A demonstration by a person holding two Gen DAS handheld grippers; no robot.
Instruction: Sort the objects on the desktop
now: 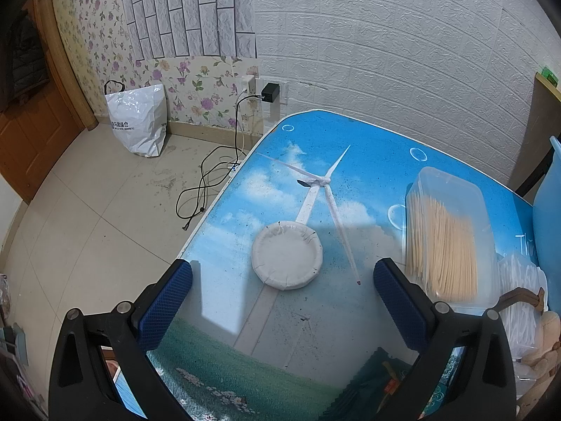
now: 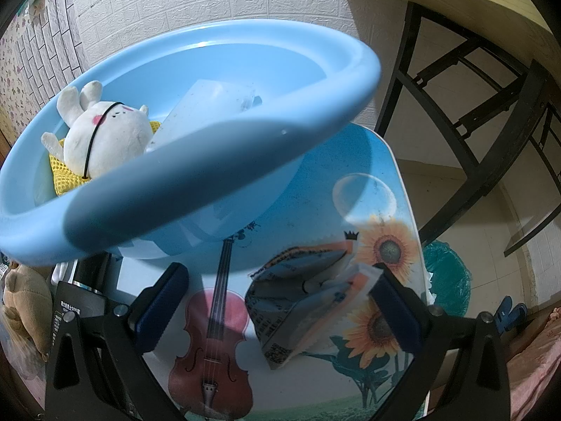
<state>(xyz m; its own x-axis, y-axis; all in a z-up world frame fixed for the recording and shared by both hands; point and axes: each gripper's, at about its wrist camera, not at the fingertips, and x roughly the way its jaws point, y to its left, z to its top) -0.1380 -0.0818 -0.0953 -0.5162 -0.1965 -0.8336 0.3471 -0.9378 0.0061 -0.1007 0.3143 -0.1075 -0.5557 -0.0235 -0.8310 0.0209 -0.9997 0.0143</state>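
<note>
**Desk surface and clearance, both wrists**

I see the table point(image 1: 368, 147) wears a printed sky-and-windmill cover; a white brick-pattern wall runs along its far edge and tiled floor opens to the left, with a white bag point(image 1: 138, 121) and a loose black cable point(image 1: 207, 179) there.

Left gripper point(image 1: 282, 301): fingers wide apart, holding nothing. White round dish point(image 1: 286, 255) sits just beyond and between them, near the left table edge. Clear box of sticks point(image 1: 447, 235) stands right of it.

Right gripper point(image 2: 277, 312): fingers apart, empty. Printed packet point(image 2: 298, 298) lies between them, touching the right finger, near the right table edge. Blue basin point(image 2: 196, 161) beyond holds a white plush point(image 2: 101, 133). A wooden desk point(image 2: 455, 3) stands far right.
</note>
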